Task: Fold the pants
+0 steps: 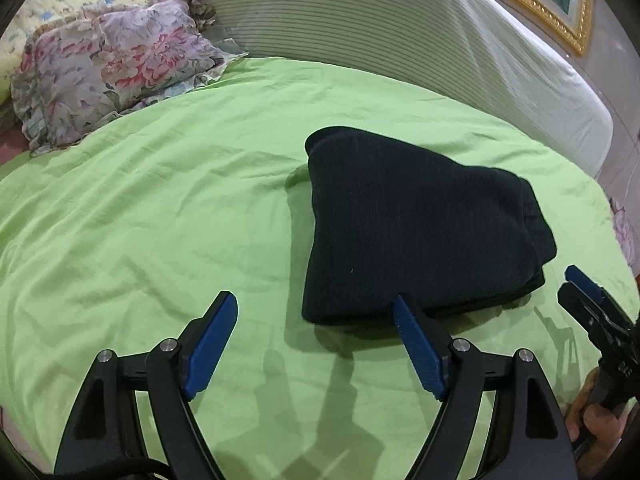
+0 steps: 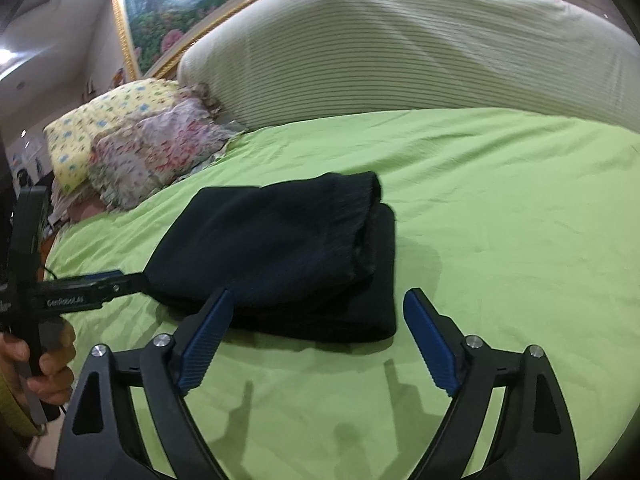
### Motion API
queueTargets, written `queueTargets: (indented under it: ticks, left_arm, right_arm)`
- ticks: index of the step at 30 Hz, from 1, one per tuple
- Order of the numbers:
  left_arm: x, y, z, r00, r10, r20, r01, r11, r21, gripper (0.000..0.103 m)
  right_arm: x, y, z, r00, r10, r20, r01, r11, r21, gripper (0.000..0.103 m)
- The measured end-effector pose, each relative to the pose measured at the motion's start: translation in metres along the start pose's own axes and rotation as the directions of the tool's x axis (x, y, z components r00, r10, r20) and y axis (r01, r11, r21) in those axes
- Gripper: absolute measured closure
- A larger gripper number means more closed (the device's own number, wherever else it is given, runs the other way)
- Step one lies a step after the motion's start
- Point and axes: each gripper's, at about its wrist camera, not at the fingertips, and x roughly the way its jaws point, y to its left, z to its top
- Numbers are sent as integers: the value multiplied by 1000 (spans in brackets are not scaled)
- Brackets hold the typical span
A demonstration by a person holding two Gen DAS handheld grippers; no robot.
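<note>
The black pants [image 1: 416, 232] lie folded into a compact stack on the green bedsheet [image 1: 160, 208]. My left gripper [image 1: 314, 308] is open and empty, just in front of the stack's near edge, its right finger tip at the fabric edge. In the right wrist view the folded pants [image 2: 288, 248] show layered edges on the right side. My right gripper [image 2: 318, 304] is open and empty, just before the stack's near edge. The left gripper also shows in the right wrist view [image 2: 112, 280] at the stack's left side. The right gripper shows at the right edge of the left wrist view [image 1: 588, 292].
Floral and yellow pillows [image 1: 104, 64] lie at the far left of the bed. A striped padded headboard [image 1: 380, 28] runs along the back. A gold-framed picture [image 2: 168, 8] hangs on the wall behind. The green sheet [image 2: 520, 220] stretches to the right of the pants.
</note>
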Motion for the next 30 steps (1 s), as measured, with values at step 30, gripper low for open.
queueTargets:
  ticks: [30]
  left_arm:
    - [-12,-24,-35,993,98,61,-105,987,121,17]
  right_arm:
    - [0,27,-13,997,-74,33,78,986,-144,0]
